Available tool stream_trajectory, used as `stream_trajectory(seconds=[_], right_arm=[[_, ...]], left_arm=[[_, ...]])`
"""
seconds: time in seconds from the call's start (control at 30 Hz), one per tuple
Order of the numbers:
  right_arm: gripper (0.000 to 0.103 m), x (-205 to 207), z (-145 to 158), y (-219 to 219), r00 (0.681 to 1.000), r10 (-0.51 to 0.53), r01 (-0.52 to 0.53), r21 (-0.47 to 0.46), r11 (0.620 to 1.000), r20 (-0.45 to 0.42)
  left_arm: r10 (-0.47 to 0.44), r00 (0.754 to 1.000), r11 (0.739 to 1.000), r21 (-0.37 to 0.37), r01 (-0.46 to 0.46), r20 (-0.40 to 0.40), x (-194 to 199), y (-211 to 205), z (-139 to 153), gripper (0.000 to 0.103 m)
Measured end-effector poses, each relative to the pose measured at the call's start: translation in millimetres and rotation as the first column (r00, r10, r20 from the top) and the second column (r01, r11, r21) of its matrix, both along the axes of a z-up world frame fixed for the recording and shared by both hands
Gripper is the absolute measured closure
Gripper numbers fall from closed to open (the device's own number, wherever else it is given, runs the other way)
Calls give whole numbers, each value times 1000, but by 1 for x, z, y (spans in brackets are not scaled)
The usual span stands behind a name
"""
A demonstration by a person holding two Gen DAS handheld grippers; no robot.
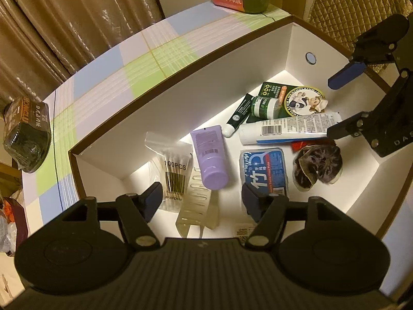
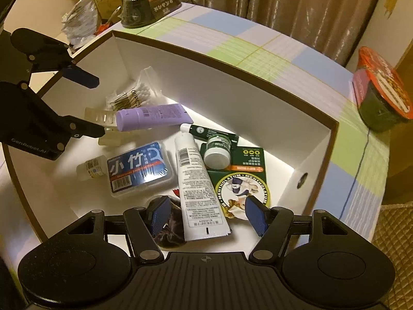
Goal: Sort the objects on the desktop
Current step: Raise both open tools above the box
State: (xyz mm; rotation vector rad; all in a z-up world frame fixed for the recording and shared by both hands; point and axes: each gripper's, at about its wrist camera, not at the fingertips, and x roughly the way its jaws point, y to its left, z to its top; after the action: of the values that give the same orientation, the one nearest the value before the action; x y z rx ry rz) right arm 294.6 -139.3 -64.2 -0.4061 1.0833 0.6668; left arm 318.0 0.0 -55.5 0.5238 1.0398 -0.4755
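A white box with a brown rim [image 1: 180,59] holds the objects. My left gripper [image 1: 204,201] hangs open over a clear plastic comb [image 1: 198,206], between a bag of cotton swabs [image 1: 175,173] and a blue floss-pick box [image 1: 263,170]. A purple tube [image 1: 210,157] lies just ahead of it. My right gripper [image 2: 207,214] is open, its fingers standing on either side of the flat end of a white tube [image 2: 196,186] without touching it. A dark hair scrunchie [image 2: 167,232] lies under its left finger. A green jar [image 2: 216,149], a green tube [image 2: 206,130] and a Mentholatum card [image 2: 242,178] lie nearby.
The box rests on a checked tablecloth [image 1: 144,56]. A red instant-food bowl [image 2: 382,87] and a dark one [image 2: 152,2] stand on the cloth outside the box. A small white bottle [image 2: 90,170] lies by the box's near wall. Curtains hang behind the table.
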Motion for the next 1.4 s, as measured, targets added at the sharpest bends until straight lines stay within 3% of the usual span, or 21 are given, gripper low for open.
stream_trajectory(seconds=[0.03, 0.07, 0.1, 0.3, 0.57, 1.1, 1.4], right_arm=[[23, -1, 2, -1, 1000, -6, 6, -4, 1000, 9], [4, -3, 4, -1, 1000, -11, 11, -4, 1000, 24], [2, -6, 7, -2, 999, -7, 7, 3, 1000, 39], [2, -15, 17, -3, 998, 1, -1, 8, 1000, 64], [2, -25, 27, -5, 997, -5, 5, 1, 1000, 77], [2, -49, 46, -11, 992, -35, 33, 15, 999, 121], [2, -57, 57, -16, 985, -71, 65, 39, 997, 156]], left_arm=[[0, 1000, 1000, 0, 0, 5, -2, -1, 2, 30], [-1, 1000, 1000, 1, 1, 10, -3, -1, 4, 28], [-2, 1000, 1000, 2, 2, 16, -5, -2, 5, 27], [-3, 999, 1000, -3, 3, 35, -13, -5, 16, 15], [-19, 999, 1000, -3, 19, 38, -25, -7, 22, 10], [16, 1000, 999, -39, -15, 23, -48, 5, 34, 7], [21, 997, 999, -41, -18, 80, -64, 7, 45, 7]])
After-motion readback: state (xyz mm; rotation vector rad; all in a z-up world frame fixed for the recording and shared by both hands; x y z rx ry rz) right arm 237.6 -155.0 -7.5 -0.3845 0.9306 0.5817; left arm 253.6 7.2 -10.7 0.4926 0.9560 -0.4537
